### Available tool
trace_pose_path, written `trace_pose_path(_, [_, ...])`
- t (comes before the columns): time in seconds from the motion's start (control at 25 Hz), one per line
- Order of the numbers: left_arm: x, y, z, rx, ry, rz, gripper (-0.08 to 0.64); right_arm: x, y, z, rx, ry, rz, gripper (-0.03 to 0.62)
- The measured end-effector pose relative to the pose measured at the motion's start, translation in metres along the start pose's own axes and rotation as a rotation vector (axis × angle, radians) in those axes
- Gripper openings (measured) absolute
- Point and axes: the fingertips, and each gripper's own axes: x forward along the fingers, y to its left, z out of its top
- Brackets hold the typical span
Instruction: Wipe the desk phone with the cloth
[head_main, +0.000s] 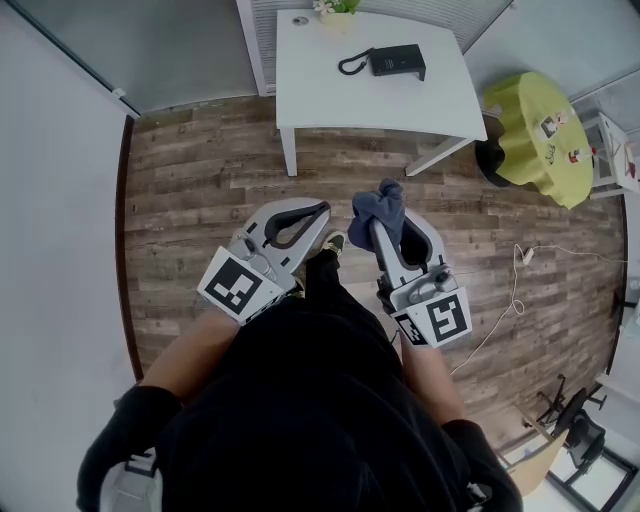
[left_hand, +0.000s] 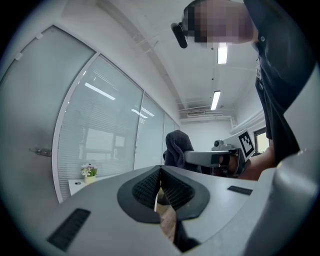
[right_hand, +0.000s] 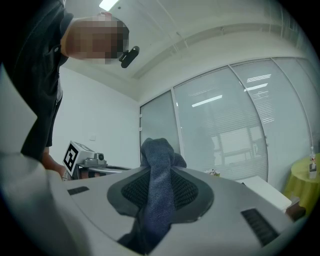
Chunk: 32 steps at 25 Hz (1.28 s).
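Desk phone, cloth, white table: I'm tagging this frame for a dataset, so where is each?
desk phone (head_main: 399, 60), head view, on its black body.
cloth (head_main: 380, 205), head view, on its bunched top.
white table (head_main: 330, 92), head view, on the bare tabletop.

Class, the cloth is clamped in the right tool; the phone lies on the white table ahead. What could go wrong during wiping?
The desk phone lies loose on the table, so a one-sided wipe may shove it; the left tool is shut and empty.
The cloth, bunched in the right tool, could snag the coiled cord beside the phone.
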Motion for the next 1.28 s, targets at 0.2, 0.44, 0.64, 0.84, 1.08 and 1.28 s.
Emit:
trace_pose_path(0.2, [0.022, 0.036, 0.000, 0.018, 0.010, 0.039, 0.011, 0.034, -0.032, -0.004, -0.003, -0.004, 0.038, 0.107])
trace_pose_path(0.44, [0.068, 0.089, 0.010, 0.040, 0.039, 0.066, 0.011, 0.088, -0.078, -0.005, -0.011, 0.002, 0.077, 0.107])
trace_pose_path(0.64, [0.107, 0.124, 0.021, 0.044, 0.040, 0.090, 0.011, 0.118, -0.116, -0.006, 0.006, 0.006, 0.106, 0.107])
trace_pose_path(0.84, [0.137, 0.152, 0.025, 0.046, 0.055, 0.103, 0.011, 0.144, -0.152, -0.010, 0.023, 0.015, 0.115, 0.106])
trace_pose_path(1.08, [0.151, 0.192, 0.020, 0.043, 0.078, 0.076, 0.011, 0.182, -0.171, -0.014, 0.022, 0.028, 0.090, 0.107])
trace_pose_path(1.28, [0.162, 0.243, 0.011, 0.040, 0.091, 0.020, 0.011, 0.226, -0.181, -0.031, 0.039, 0.063, 0.022, 0.107])
